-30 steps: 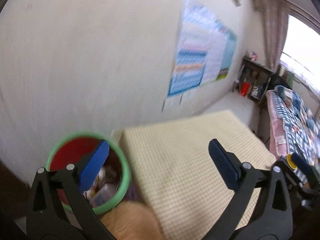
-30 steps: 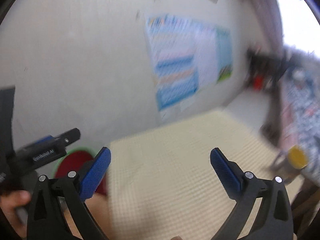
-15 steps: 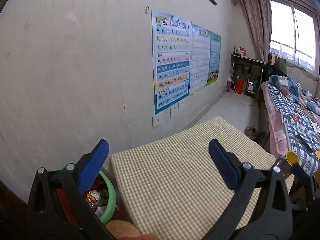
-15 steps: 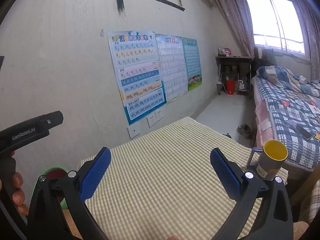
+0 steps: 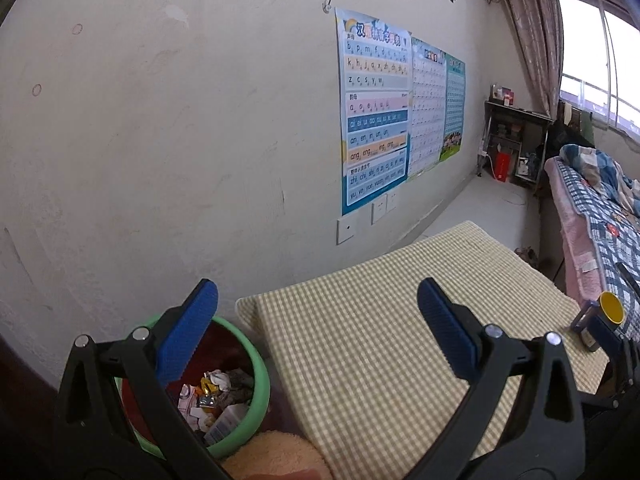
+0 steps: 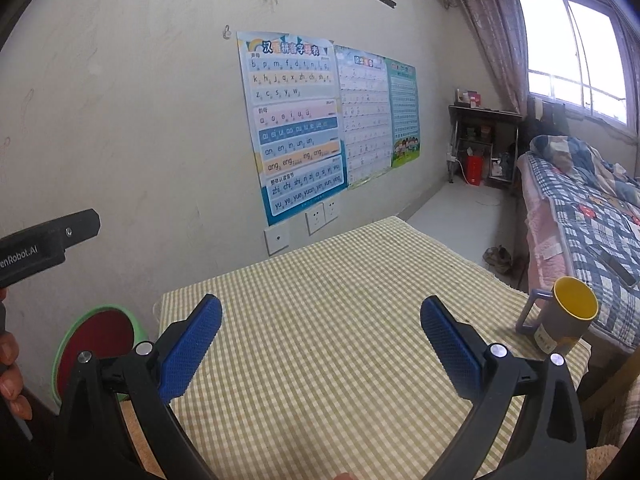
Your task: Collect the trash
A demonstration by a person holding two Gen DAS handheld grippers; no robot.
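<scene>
A red bin with a green rim (image 5: pixel 256 380) stands on the floor left of the table, and holds several wrappers and scraps of trash (image 5: pixel 218 398). It also shows in the right wrist view (image 6: pixel 138 322). My left gripper (image 5: pixel 316 328) is open and empty, held over the table's left edge beside the bin. My right gripper (image 6: pixel 318 342) is open and empty above the checked tablecloth (image 6: pixel 340 320). No trash shows on the cloth.
A grey mug with a yellow inside (image 6: pixel 564 320) stands at the table's right corner, also in the left wrist view (image 5: pixel 600 320). A wall with posters (image 6: pixel 292 120) is behind. A bed (image 6: pixel 592 216) lies at right, a shelf (image 6: pixel 484 148) beyond.
Both views have steadied from blur and tilted up a little. The bin has slid lower left in the left wrist view. Both grippers stay open.
</scene>
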